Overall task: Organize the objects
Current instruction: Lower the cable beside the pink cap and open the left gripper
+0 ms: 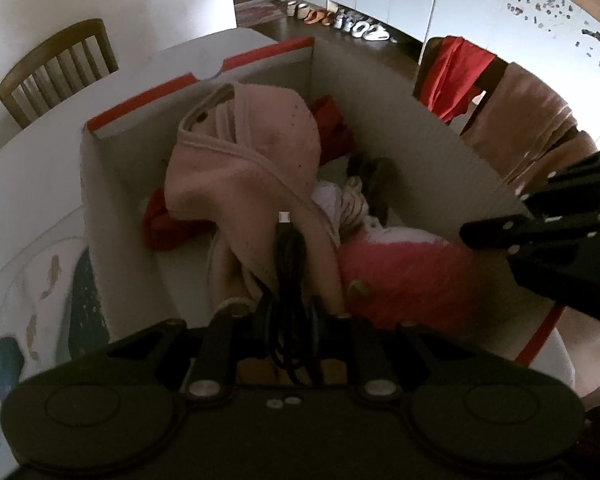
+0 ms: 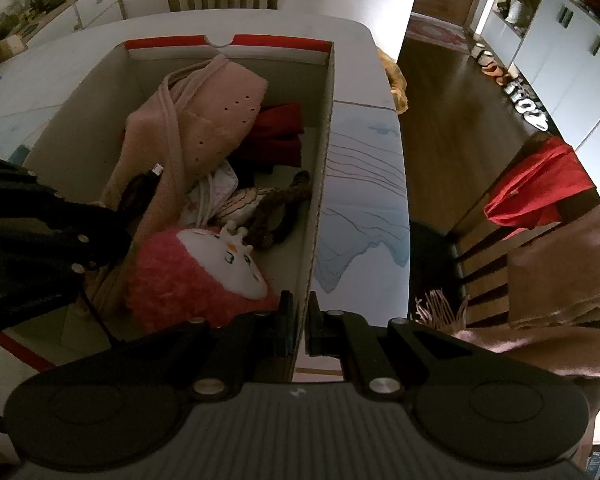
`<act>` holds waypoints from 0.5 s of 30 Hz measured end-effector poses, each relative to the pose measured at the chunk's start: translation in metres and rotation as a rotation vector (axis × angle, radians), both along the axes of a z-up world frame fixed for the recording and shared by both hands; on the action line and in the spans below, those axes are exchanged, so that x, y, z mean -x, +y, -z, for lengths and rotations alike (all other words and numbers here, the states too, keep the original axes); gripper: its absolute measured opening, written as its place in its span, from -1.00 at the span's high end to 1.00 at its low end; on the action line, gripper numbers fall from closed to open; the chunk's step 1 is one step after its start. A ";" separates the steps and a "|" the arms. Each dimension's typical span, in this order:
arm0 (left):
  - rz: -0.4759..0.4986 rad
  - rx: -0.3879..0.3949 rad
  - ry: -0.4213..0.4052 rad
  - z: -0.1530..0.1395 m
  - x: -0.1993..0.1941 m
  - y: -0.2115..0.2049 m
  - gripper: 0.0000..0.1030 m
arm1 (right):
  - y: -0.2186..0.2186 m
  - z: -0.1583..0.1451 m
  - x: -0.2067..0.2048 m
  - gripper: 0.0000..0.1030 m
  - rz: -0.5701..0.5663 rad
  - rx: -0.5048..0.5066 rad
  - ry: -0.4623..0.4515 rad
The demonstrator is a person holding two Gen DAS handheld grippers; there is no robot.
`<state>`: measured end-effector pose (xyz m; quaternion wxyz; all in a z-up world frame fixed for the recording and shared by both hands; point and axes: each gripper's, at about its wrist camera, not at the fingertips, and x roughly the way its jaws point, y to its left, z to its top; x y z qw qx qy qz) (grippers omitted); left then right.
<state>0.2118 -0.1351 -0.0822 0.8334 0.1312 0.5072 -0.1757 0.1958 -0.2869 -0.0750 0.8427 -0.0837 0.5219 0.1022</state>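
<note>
Left gripper [image 1: 288,320] clamped on a bundled black cable [image 1: 288,256], whose plug end sticks out past the fingertips, over the inside of the cardboard box [image 2: 320,184] and just above the pink garment [image 1: 240,168]. Right gripper [image 2: 298,328] pinched onto the box's near side wall, beside the pink plush toy [image 2: 204,276] lying in the box.
</note>
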 end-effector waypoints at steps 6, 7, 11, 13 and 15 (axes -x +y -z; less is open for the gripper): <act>-0.019 -0.017 0.010 0.007 -0.002 -0.003 0.69 | -0.001 0.000 0.001 0.90 -0.012 -0.002 -0.002; -0.023 -0.019 0.011 0.008 -0.002 -0.003 0.68 | -0.002 0.000 0.001 0.90 -0.014 -0.003 -0.002; -0.046 -0.011 0.009 0.007 0.000 -0.002 0.61 | -0.004 -0.002 0.001 0.90 -0.025 -0.008 -0.004; -0.062 -0.006 0.005 0.005 0.001 0.000 0.56 | -0.005 -0.003 0.002 0.90 -0.034 -0.014 -0.006; -0.076 0.003 0.001 0.002 0.003 0.001 0.53 | -0.006 -0.005 0.002 0.90 -0.043 -0.018 -0.010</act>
